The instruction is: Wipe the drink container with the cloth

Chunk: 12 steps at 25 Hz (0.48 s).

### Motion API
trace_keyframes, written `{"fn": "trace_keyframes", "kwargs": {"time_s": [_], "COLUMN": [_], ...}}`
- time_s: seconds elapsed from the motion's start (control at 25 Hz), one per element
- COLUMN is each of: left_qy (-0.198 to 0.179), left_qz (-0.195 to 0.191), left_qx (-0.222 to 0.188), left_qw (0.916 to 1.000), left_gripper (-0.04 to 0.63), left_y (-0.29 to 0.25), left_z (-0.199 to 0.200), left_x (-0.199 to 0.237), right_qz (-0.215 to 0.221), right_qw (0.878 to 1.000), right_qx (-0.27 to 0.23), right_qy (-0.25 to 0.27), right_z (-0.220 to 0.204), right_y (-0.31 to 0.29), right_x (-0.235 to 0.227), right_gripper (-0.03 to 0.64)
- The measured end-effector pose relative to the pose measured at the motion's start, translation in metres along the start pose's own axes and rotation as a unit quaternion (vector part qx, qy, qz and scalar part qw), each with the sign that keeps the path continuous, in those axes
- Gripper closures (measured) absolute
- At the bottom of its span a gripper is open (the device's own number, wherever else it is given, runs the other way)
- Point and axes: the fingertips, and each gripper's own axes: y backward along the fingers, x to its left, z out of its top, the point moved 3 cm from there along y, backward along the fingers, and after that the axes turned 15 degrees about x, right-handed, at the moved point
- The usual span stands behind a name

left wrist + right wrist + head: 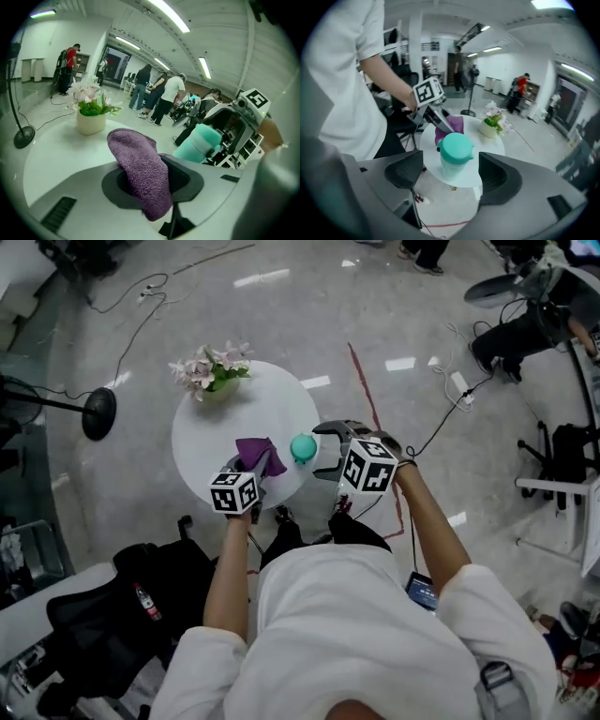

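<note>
1. Cloth (140, 168), purple and soft, sits pinched in the closed left gripper (157, 183).
2. Right gripper (451, 172) stands wide open and empty; the teal-lidded drink container (454, 157) stands upright just ahead of its jaws, untouched, on the round table (272, 404).
3. It looks light, smooth, likely slippery: best clamped around the body, below the lid.

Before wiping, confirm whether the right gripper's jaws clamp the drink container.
No: the jaws of the right gripper stand apart, clear of the drink container.
</note>
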Motion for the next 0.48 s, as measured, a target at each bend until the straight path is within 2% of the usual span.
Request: {"fn": "trace_keyframes", "kwargs": {"time_s": [0.08,0.16,0.24,0.4,0.48], "left_qy": [0.01,0.019,0.019,0.037,0.051], "left_qz": [0.009,0.025,0.033,0.049,0.06], "left_qx": [-0.022,-0.037,-0.044,-0.066,-0.081], "left_qw": [0.9997,0.9988,0.9983,0.9959,0.9935], "left_gripper": [0.471,0.471,0.472,0.471,0.471], "left_y": [0.016,0.032,0.041,0.059,0.07], "left_z": [0.004,0.003,0.002,-0.005,-0.008], "left_x": [-0.013,-0.021,-0.029,-0.04,-0.043], "right_qz": [0.019,0.035,0.052,0.116,0.16], "right_qw": [0.995,0.983,0.969,0.944,0.938], "right_qx": [0.026,0.042,0.06,0.08,0.083], "right_qy": [0.095,0.175,0.233,0.297,0.297], "right_z": [0.0,0.005,0.009,0.019,0.026], "right_y": [-0.002,-0.009,-0.019,-0.038,-0.045], "right_x": [-0.006,-0.014,-0.02,-0.02,-0.016], "right_gripper": [0.233,0.235,0.235,0.241,0.241]}}
